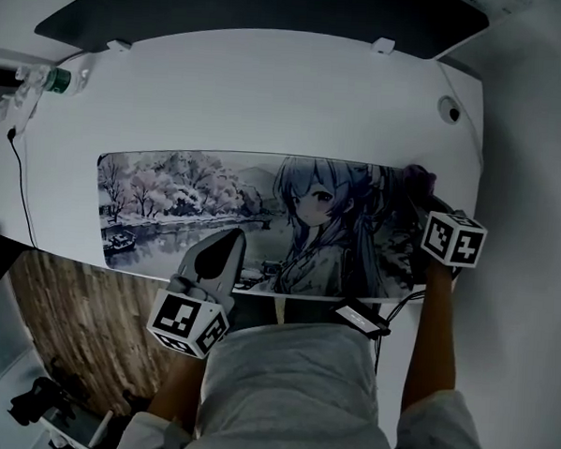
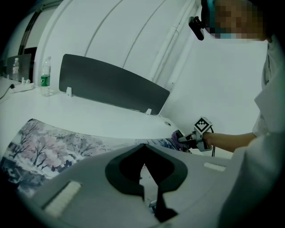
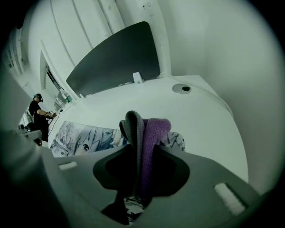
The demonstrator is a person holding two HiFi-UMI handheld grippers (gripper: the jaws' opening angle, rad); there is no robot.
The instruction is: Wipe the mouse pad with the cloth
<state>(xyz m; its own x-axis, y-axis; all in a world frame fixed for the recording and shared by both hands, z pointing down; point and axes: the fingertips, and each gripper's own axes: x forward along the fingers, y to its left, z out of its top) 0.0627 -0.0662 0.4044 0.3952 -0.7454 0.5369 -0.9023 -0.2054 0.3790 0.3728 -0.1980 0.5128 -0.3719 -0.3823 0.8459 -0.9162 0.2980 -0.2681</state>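
Mouse pad (image 1: 215, 215): long, desk-mat style. Print is an anime girl with long hair on the right half, pale trees and a river with a boat on the left. Lies flat on white surface (image 1: 268, 96), running left to right along near edge, no curl visible.

Cloth (image 3: 149, 138): fuzzy, purple one side, grey other, folded into thick wad. Stands upright, pinched in right gripper (image 3: 142, 151), folded top poking above fingers. Sits over far right end of pad, pad print visible right behind it. Whether it's actually touching pad, can't tell.
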